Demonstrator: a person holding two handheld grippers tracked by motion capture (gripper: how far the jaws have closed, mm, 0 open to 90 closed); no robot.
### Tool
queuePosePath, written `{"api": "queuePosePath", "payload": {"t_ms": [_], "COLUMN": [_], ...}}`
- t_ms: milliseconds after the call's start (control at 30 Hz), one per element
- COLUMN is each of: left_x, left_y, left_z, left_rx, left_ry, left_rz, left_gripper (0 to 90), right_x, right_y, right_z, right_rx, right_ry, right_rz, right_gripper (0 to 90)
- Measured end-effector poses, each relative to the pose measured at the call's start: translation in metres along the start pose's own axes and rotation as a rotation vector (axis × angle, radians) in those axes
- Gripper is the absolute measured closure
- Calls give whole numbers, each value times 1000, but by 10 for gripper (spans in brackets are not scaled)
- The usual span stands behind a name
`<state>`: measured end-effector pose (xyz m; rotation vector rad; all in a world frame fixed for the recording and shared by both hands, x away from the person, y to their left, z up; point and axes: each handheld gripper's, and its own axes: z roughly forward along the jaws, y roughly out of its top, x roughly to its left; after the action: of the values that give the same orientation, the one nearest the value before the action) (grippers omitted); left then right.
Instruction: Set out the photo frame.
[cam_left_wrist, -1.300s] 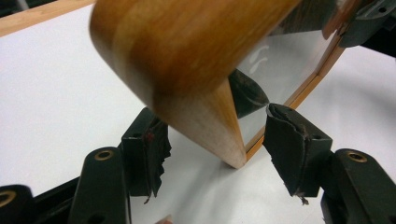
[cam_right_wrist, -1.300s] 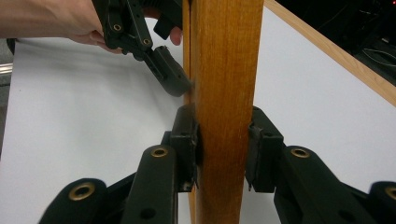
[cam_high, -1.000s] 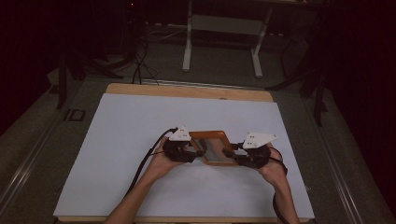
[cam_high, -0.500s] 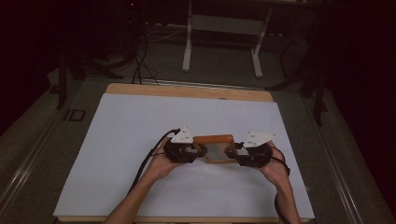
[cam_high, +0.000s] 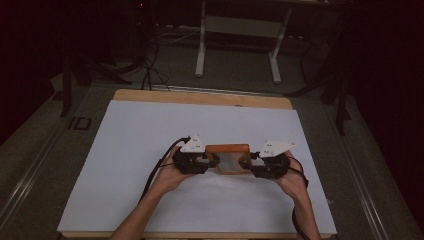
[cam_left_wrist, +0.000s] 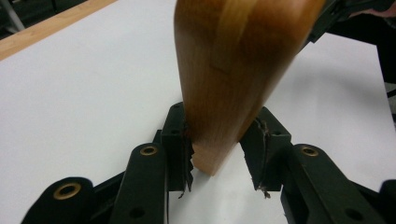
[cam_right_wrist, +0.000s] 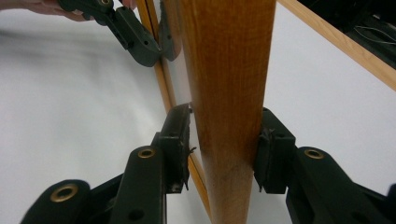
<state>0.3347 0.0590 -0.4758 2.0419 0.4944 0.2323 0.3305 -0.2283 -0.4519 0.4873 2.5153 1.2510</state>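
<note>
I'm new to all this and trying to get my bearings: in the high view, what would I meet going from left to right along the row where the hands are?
Left hand → left hand-held gripper → wooden frame → right hand-held gripper → right hand, all over the white sheet.

Wooden frame (cam_high: 228, 159) tipped up from flat onto its edge; left gripper (cam_high: 206, 161) jaws closed onto its end, right gripper (cam_high: 251, 164) jaws widened slightly.
</note>
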Motion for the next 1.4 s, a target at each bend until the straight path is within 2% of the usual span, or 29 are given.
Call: {"api": "queuePosePath", "payload": {"t_ms": [300,967,1400], "left_x": [3,12,22], "left_y": [0,-9,-13], "left_z": [-16,-41,-51], "left_rx": [-23,3,5], "left_ry": [-6,-6,-18], "left_rz": [-35,-120,-187], "left_gripper": [641,641,640], "right_x": [1,7,7], "right_y": [4,10,11], "right_z": [6,31,45], "right_rx": [-35,-57,-79], "right_ry": [32,112,155], "right_rz": [36,124,207], "right_gripper": [609,608,606]}}
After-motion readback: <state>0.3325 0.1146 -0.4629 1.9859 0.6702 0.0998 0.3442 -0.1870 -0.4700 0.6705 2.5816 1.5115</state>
